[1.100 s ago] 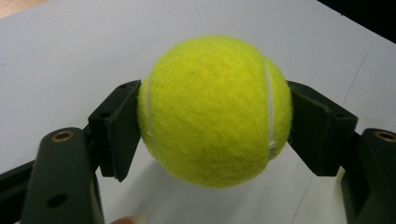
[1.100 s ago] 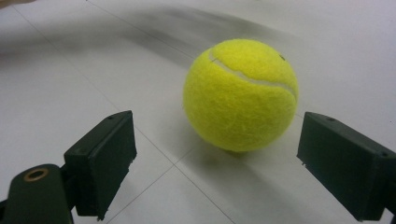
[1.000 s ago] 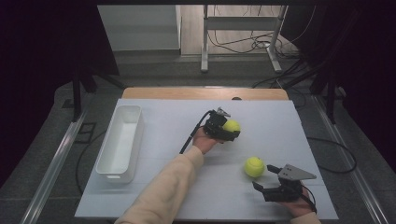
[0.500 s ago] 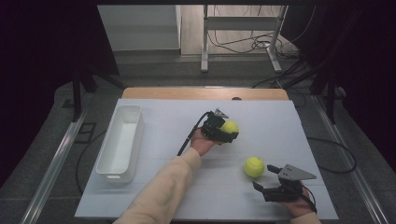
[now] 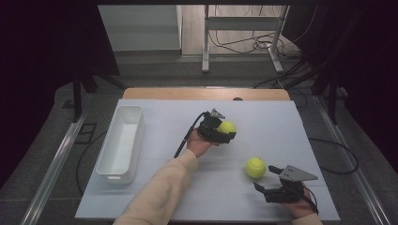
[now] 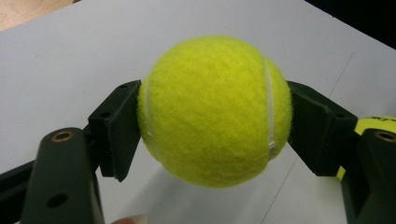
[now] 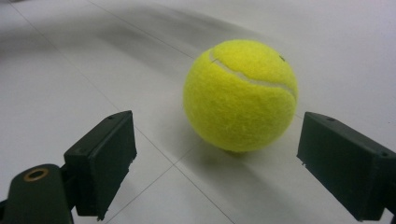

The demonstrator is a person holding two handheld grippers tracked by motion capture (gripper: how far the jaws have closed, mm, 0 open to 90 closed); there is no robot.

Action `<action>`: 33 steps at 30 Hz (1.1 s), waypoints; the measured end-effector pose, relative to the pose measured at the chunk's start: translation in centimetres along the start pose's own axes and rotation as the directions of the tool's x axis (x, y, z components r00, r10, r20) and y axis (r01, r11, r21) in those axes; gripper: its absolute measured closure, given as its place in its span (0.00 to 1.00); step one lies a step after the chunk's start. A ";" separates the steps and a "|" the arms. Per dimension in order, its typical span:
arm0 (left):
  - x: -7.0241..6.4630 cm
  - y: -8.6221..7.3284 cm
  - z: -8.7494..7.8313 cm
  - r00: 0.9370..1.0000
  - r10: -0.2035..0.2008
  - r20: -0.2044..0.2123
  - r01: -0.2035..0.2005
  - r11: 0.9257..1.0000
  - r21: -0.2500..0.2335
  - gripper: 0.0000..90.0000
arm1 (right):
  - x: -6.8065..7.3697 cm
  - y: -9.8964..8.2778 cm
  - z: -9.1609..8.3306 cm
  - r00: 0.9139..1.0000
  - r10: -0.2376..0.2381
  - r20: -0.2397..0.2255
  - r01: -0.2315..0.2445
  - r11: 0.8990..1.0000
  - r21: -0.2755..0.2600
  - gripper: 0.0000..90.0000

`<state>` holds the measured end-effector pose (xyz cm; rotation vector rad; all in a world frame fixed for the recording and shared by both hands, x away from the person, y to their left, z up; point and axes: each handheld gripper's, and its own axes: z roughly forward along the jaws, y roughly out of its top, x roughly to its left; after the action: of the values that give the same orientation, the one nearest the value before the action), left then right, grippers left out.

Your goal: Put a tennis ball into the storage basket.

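Note:
In the left gripper view a yellow tennis ball (image 6: pixel 215 109) sits clamped between two black pads (image 6: pixel 119 128), a shadow under it on the white tabletop. In the high view this ball (image 5: pixel 227 126) is near the table's middle, with my left gripper (image 5: pixel 220 135) shut on it. A second tennis ball (image 5: pixel 256 167) rests on the table at the front right. My right gripper (image 5: pixel 264 178) lies just in front of that ball, open. In the right gripper view the ball (image 7: pixel 240 95) lies a little beyond the parted jaws of my right gripper (image 7: pixel 217 163), touching neither.
An empty white rectangular bin (image 5: pixel 121 140) stands along the left side of the white table (image 5: pixel 281 126). A strip of wood (image 5: pixel 202 93) runs along the far edge. The left gripper's black cable (image 5: pixel 185 138) trails over the table towards the bin.
My left gripper has drifted slightly to the left with the ball in it. The right gripper and the second ball have stayed put.

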<state>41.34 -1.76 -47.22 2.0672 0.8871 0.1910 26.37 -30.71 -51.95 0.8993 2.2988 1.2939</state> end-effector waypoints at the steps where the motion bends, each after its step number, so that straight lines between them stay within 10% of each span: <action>1: 0.0 -0.1 -0.1 1.000 0.000 0.001 0.000 1.000 -0.001 0.29 | 0.0 0.0 0.0 1.000 -0.002 0.003 0.002 1.000 0.001 0.14; 33: 0.6 -1.1 -2.9 1.000 -0.010 -0.024 0.009 1.000 -0.024 0.29 | 0.0 0.0 0.0 1.000 -0.006 0.006 0.005 1.000 0.003 0.13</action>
<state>39.96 1.01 -46.35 2.0417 0.9049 0.2207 26.38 -30.73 -51.96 0.8963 2.2974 1.2837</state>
